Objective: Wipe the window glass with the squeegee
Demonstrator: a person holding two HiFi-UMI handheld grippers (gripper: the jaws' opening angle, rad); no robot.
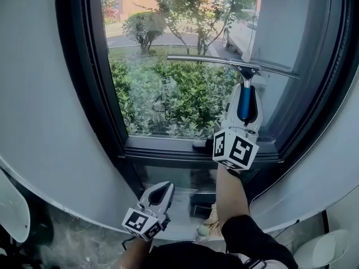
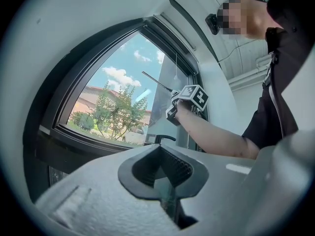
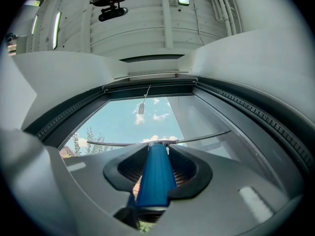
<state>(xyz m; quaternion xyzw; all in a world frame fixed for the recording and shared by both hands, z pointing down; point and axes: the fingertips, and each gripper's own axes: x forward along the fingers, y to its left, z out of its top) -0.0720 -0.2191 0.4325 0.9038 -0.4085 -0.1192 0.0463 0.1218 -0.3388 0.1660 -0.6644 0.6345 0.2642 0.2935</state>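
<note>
**Right gripper holds the squeegee up at the window; left gripper low and empty**

The right gripper (image 1: 247,92) (image 3: 156,165) is clamped on the blue handle of the squeegee (image 1: 224,62) (image 3: 153,173). The handle runs straight out between its jaws. Just beyond the jaw tips, the long thin blade lies crosswise and reaches well out to both sides of the gripper. Whether the blade edge touches the window glass (image 1: 168,94) (image 3: 123,122) I cannot tell. The person's bare forearm (image 1: 230,192) reaches up behind this gripper.

The left gripper (image 1: 162,188) (image 2: 165,173) hangs lower and nearer the person, below the window. Its jaws are closed together with nothing between them.

Past the blade, the glass shows green bushes (image 1: 185,94), trees and a street. To the right of the right gripper stands a greyer pane (image 1: 280,27), and the blade's right end lies over it. A dark window frame (image 1: 81,66) rings the glass. Its bottom rail passes just under the right gripper's marker cube, and a dark latch handle (image 1: 201,144) sits on it just to the gripper's left.

Plain grey wall (image 1: 33,105) surrounds the frame. Left of the blade, the glass is open as far as the frame's left post. Above it, little glass remains before the top edge. Below the left gripper is speckled floor (image 1: 78,234).
</note>
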